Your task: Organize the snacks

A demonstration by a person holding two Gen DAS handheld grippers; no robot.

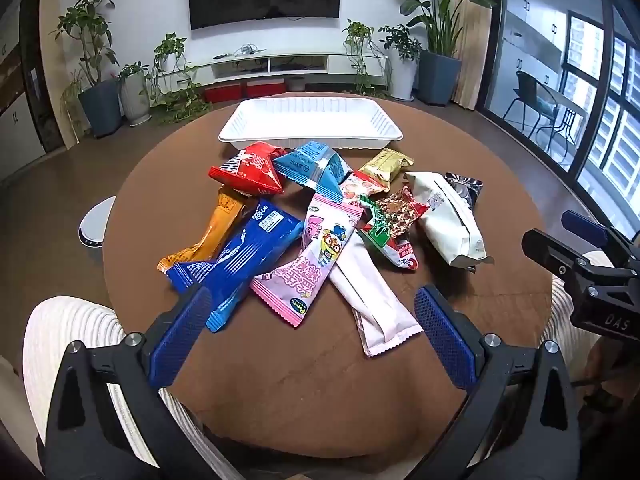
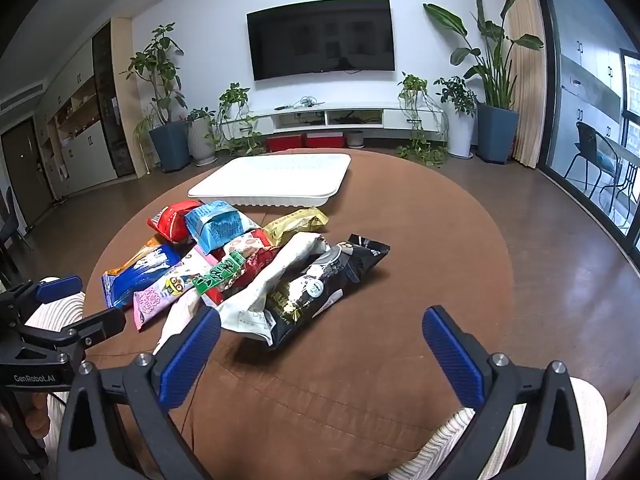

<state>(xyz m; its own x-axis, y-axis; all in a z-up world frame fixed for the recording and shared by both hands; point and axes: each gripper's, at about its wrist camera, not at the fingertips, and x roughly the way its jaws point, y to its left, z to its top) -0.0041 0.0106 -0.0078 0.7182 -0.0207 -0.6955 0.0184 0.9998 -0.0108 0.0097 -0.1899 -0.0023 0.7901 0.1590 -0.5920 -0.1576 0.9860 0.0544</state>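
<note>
On the round brown table (image 1: 460,184), mid-surface: heap of snack packets; white tray (image 1: 310,122) at the far edge, nothing in it. Left tongs (image 1: 312,344) spread wide, pinching nothing, nearest the pink cartoon packet (image 1: 312,256) (long axis running from the near edge toward the tray, lying straight ahead). Right tongs (image 2: 322,354) likewise spread and bare, nearest the black packet (image 2: 320,284), which lies slantwise. Legible: "DAS" and "GenRobot.AI" on the tool bodies; packet print too small to read.

Bright snack packets (image 1: 320,224) lie heaped and overlapping at the middle of my round brown table (image 1: 320,380); beyond them sits the white ribbed tray (image 1: 256,136), empty.
</note>
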